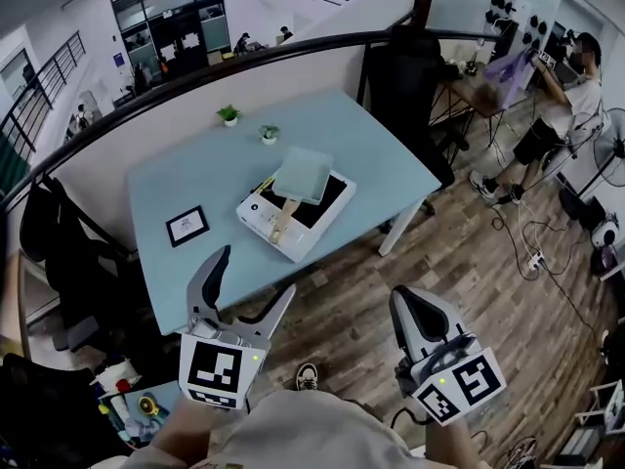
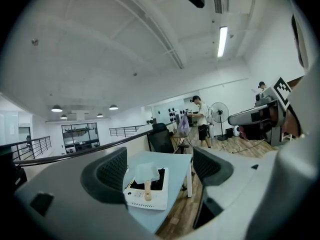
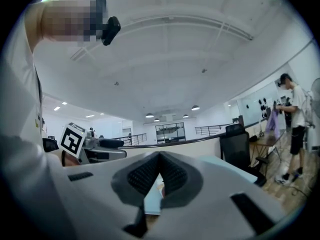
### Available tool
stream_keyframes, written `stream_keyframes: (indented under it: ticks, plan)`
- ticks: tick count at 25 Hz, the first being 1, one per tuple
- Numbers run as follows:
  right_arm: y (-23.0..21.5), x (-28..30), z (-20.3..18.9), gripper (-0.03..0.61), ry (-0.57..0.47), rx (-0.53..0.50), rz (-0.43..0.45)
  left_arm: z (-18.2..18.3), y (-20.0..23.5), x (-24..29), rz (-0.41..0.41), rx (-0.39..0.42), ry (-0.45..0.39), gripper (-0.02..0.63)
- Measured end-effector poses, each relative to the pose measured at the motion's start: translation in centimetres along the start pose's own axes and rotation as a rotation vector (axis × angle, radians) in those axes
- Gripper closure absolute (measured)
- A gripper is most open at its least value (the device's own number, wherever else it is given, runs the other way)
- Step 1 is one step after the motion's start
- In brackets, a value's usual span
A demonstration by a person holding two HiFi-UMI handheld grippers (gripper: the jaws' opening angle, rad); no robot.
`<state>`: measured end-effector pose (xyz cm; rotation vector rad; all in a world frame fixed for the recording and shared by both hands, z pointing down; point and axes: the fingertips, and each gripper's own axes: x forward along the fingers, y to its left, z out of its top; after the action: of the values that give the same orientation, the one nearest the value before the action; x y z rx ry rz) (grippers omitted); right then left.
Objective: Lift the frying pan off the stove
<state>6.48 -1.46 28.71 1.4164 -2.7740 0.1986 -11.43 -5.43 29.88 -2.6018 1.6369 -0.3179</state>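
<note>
Pan (image 1: 303,175), pale and square, lies flat on the stove (image 1: 256,213). Its wooden handle (image 1: 284,219) reaches over the stove's near edge, toward the person. The stove stands by the front edge of the table (image 1: 186,174). Nothing of the lift is done: the pan is untouched, and both tools are held low, close to the person's body, short of the table and well apart from the pan.

The left gripper (image 1: 257,272) is released, its jaws spread wide with nothing between them. In its own view the pan and stove show far off in the gap, so it is roughly aimed at them. The right gripper (image 1: 404,306) is clenched, its pads meeting at the tips, and it grasps nothing; only a sliver of the table shows below where they meet.

All of the task seems left to do: reach to the table, bring a gripper round the handle, close on it, and raise the pan clear of the stove. The left one, open and facing the pan, looks the readier; the right would have to open first. The handle points toward the person, which should make the approach plain.

Farther out, two small plants (image 1: 229,115) stand at the table's far side and a card (image 1: 187,226) lies near its left front corner, neither in the way. A person (image 1: 571,96) stands at a desk off to the right, well apart.
</note>
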Motion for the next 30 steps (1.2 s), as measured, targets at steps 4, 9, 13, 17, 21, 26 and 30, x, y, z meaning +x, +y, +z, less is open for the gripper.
stream_keyframes:
  ticks: [4, 9, 13, 17, 21, 26, 30]
  plan:
    - [-0.5, 3.0, 0.0, 0.575, -0.003, 0.007, 0.000, -0.4, 1.9, 1.9, 0.002, 0.023, 0.011, 0.216]
    - [-1.3, 5.2, -0.7, 0.575, 0.028, 0.014, -0.008, -1.0, 3.1, 3.7, -0.015, 0.014, 0.027, 0.216]
    - [-2.9, 6.3, -1.1, 0.575, 0.040, 0.011, -0.020, -1.9, 3.8, 5.2, -0.011, 0.021, 0.041, 0.216]
    - [-5.0, 7.5, -0.7, 0.575, 0.020, 0.078, -0.008, -2.2, 4.1, 7.2, -0.019, 0.026, 0.054, 0.216]
    - [-7.4, 9.2, -0.3, 0.575, 0.014, 0.079, 0.009, -2.3, 4.3, 9.6, -0.011, 0.034, 0.075, 0.216]
    - [-11.0, 12.3, -0.1, 0.575, 0.017, 0.076, 0.044, -2.9, 4.8, 13.5, 0.006, 0.050, 0.121, 0.216]
    - [-13.9, 15.5, 0.0, 0.575, 0.043, 0.073, 0.102, -3.2, 5.3, 16.8, 0.038, 0.047, 0.161, 0.216]
